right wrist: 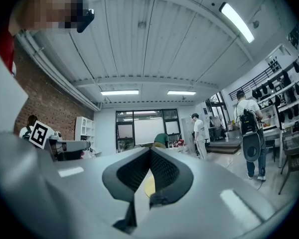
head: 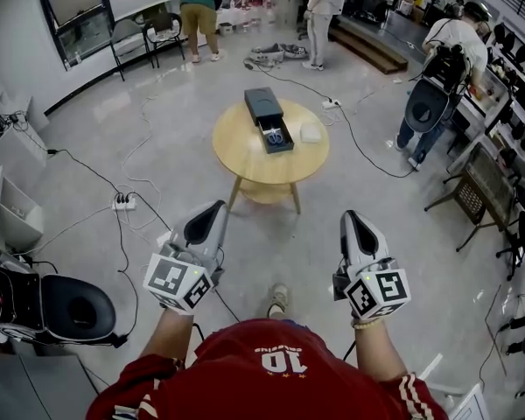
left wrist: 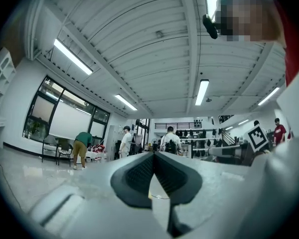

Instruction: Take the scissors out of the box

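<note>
Stands well back from the round wooden table point(head: 245, 160), on its near side, with bare floor point(head: 271, 243) between. Holds the left hand-held gripper point(head: 217, 208) level and aimed toward the table, jaws pressed together at the tips, nothing between them. Holds the right hand-held gripper point(head: 350, 219) the same way beside it, well apart from the left one, jaws likewise closed tip to tip and empty. Touches nothing on the table with either one. Leaves the scissors point(head: 276, 136) lying in the pulled-out drawer point(head: 276, 143) of the black box point(head: 262, 103), blue handles showing, near the middle of the table; the box itself towards the table's far edge, the drawer drawn out toward the near side. Just right of the drawer, on the same table and not touching it, a small white object point(head: 311, 132). On the floor left of the table, a white power strip point(head: 122, 202) with cables point(head: 144, 121) trailing past the table's left and far sides. Nearer than the table and far off to its left, a black chair point(head: 74, 309). Beyond the table, three people: one in a green top point(head: 201, 7) bent over, one in white point(head: 322, 11) standing, a third point(head: 442, 77) off to the table's right.
</note>
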The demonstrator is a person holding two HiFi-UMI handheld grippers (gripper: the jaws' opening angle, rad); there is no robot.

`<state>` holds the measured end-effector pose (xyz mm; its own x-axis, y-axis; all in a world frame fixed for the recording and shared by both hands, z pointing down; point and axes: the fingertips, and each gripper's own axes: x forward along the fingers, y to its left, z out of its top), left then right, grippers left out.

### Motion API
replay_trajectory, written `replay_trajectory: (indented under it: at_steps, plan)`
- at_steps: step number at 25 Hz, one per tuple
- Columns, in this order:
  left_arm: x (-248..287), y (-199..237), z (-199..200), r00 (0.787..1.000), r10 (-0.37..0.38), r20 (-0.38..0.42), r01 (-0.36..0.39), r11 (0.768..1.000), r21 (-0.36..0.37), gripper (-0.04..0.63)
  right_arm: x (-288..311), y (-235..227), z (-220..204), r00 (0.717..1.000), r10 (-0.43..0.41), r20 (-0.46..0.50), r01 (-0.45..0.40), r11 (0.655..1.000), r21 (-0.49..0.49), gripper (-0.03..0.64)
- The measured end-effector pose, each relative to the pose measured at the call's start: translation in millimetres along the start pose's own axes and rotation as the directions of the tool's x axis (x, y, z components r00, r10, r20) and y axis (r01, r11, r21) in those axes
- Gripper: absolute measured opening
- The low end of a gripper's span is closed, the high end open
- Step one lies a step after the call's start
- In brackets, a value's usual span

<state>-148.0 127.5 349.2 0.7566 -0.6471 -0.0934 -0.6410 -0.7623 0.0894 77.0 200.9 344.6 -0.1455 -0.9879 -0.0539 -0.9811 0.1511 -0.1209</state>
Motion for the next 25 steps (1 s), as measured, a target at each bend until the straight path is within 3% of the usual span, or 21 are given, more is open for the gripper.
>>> replay_trajectory:
  at_steps: [25]
  plan:
    - [167.5,52.9,-13.9,0.998,0.044,-0.051,-0.041,0.998,0.046,0.002,153.4,-98.4,-4.1,0.994,0.110,-0.017,-0.110,0.994,0.031,0.002]
